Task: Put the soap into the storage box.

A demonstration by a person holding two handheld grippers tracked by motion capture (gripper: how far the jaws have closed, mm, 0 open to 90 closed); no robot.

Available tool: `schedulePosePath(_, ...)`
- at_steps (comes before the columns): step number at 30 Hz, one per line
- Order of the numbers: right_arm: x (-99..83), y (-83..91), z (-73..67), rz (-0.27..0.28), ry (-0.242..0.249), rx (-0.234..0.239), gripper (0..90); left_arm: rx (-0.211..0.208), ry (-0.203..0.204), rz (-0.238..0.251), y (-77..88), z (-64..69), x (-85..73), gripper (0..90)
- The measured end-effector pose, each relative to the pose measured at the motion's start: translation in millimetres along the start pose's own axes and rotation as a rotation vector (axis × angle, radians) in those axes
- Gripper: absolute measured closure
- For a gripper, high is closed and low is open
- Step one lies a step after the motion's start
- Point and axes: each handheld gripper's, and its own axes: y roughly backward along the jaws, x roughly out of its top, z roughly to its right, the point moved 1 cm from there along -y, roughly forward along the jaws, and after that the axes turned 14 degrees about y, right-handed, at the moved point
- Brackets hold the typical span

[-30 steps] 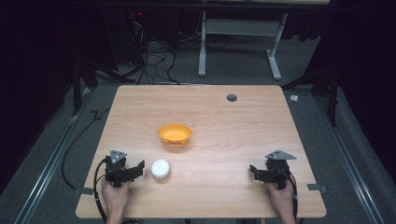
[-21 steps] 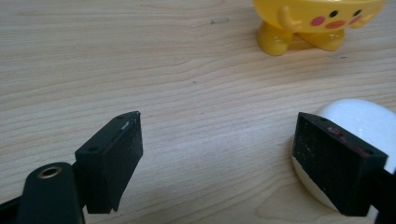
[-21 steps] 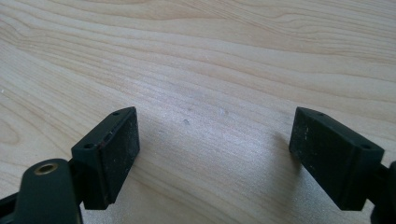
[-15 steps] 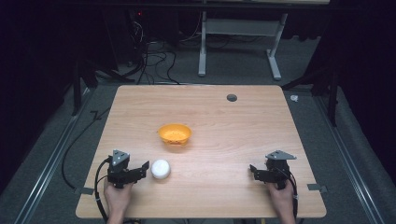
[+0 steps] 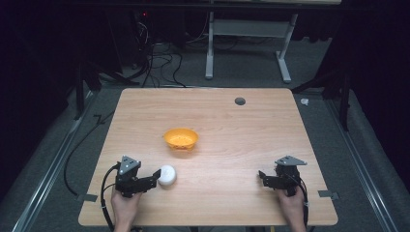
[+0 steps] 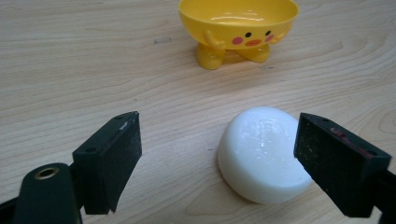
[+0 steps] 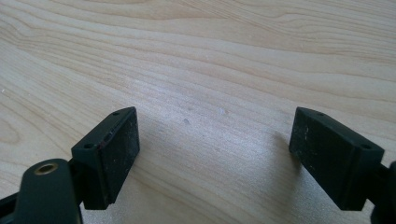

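While left gripper (image 6: 217, 163) gapes beside soap (image 6: 261, 154) | bowl's (image 6: 238, 23) chick face visible | right gripper (image 7: 215, 158) agape

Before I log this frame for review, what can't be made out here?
- Round white soap bar: its far right side, left gripper view, hidden behind the open left gripper.
- Yellow duck-faced plastic bowl: rim cut by top edge.
- Small dark round spot on the wooden table: high view, too small to identify.

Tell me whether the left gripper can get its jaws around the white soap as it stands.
Probably yes. The left gripper is open, and the white soap lies between its jaws, close against the right one. Bare table surrounds it; the yellow dish stands well beyond.
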Motion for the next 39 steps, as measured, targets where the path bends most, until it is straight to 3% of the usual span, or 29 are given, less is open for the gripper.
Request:
schedulePosePath(13,-0.1,0.1,0.1,0.000,0.000,0.000,17.0,-0.021,-0.046,-0.029,-5.4,17.6,-5.2,14.7)
schedulePosePath(25,-0.1,0.2,-0.1,0.000,0.000,0.001,17.0,0.003,-0.095,-0.069,-19.8,28.4,-14.4,14.1)
schedulePosePath(39,-0.1,0.2,-0.1,0.000,0.000,0.001,17.0,0.030,-0.093,-0.116,-39.6,31.1,-21.7,14.3)
